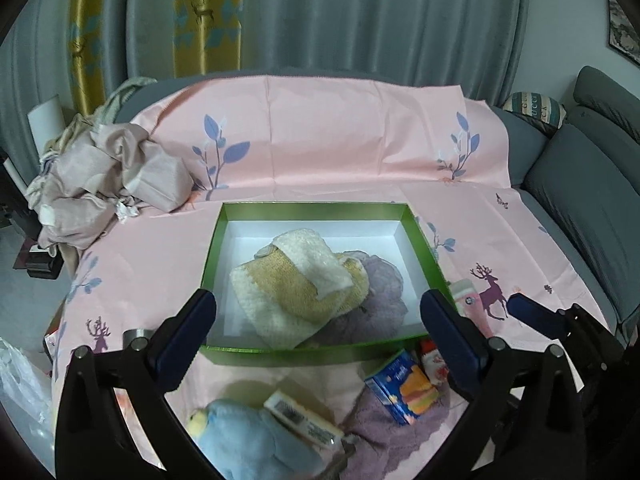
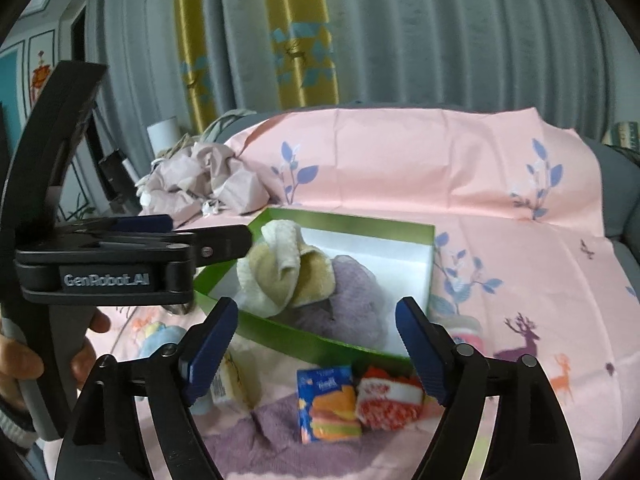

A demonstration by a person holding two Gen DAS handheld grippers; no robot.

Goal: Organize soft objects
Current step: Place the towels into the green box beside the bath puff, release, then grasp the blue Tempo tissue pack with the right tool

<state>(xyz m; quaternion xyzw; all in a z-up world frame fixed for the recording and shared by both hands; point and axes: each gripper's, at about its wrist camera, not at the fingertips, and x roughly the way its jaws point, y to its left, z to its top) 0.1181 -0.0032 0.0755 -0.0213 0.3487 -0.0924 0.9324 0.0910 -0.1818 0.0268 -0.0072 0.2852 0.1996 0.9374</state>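
A green-rimmed box point(image 1: 312, 350) point(image 2: 304, 340) lies on the pink sheet. Inside it are a folded cream and yellow towel point(image 1: 296, 292) point(image 2: 280, 276) and a fluffy lilac cloth point(image 1: 380, 284) point(image 2: 356, 300). My left gripper point(image 1: 320, 328) point(image 2: 200, 230) is open over the box's near edge, with nothing between its fingers. My right gripper point(image 2: 316, 348) is also open and empty, just short of the box. In front of the box lie a blue plush bird point(image 1: 248, 436), a purple towel point(image 1: 384, 436) point(image 2: 256, 440), a blue snack carton point(image 1: 400, 388) point(image 2: 328, 404) and a red-and-white packet point(image 2: 390, 404).
A white barcode box point(image 1: 304, 420) rests against the plush. A pink tube point(image 1: 468, 304) lies right of the box. Crumpled beige cloth point(image 1: 108, 176) is piled at the back left. A grey sofa point(image 1: 580, 200) runs along the right. A hand point(image 2: 24, 360) holds the left gripper's handle.
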